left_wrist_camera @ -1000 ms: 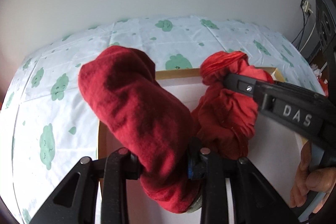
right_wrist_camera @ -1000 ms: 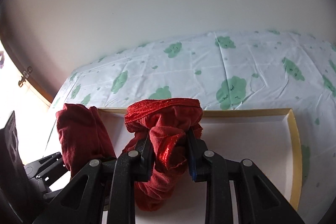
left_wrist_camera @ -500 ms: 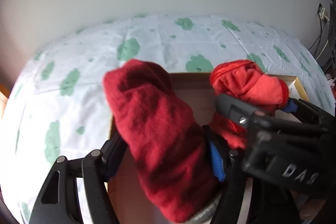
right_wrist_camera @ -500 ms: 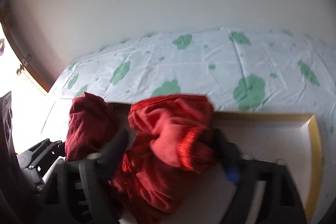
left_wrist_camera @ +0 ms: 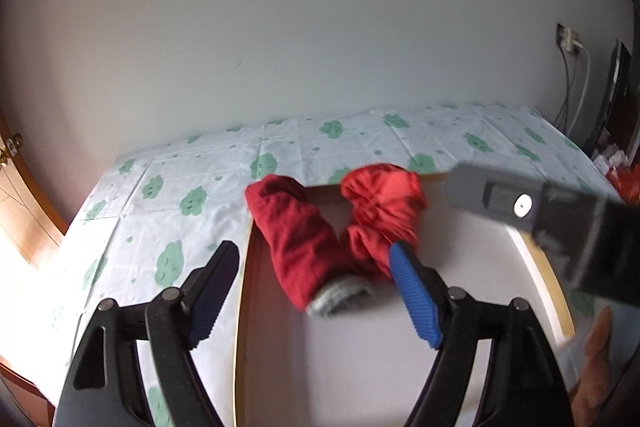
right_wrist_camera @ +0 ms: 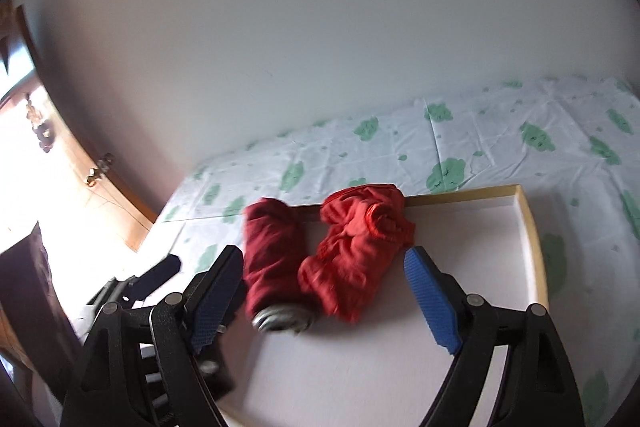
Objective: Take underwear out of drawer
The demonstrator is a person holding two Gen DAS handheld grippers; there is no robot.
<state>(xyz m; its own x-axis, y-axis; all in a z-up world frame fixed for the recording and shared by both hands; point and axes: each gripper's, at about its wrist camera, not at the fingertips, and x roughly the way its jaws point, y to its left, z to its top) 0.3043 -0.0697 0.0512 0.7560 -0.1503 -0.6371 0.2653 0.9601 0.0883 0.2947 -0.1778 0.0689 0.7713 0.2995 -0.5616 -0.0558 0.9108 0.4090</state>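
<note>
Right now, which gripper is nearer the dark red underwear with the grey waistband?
Left. The left gripper, jaws opening, has the dark red underwear lying just ahead between its fingers, untouched. The right gripper faces the bright red piece beside it.

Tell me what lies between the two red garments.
Nothing: the dark red garment and the bright red garment lie side by side, touching low down, in the right wrist view.

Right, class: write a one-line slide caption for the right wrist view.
Open right gripper above two red underwear pieces, dark and bright, lying in a white tray.
</note>
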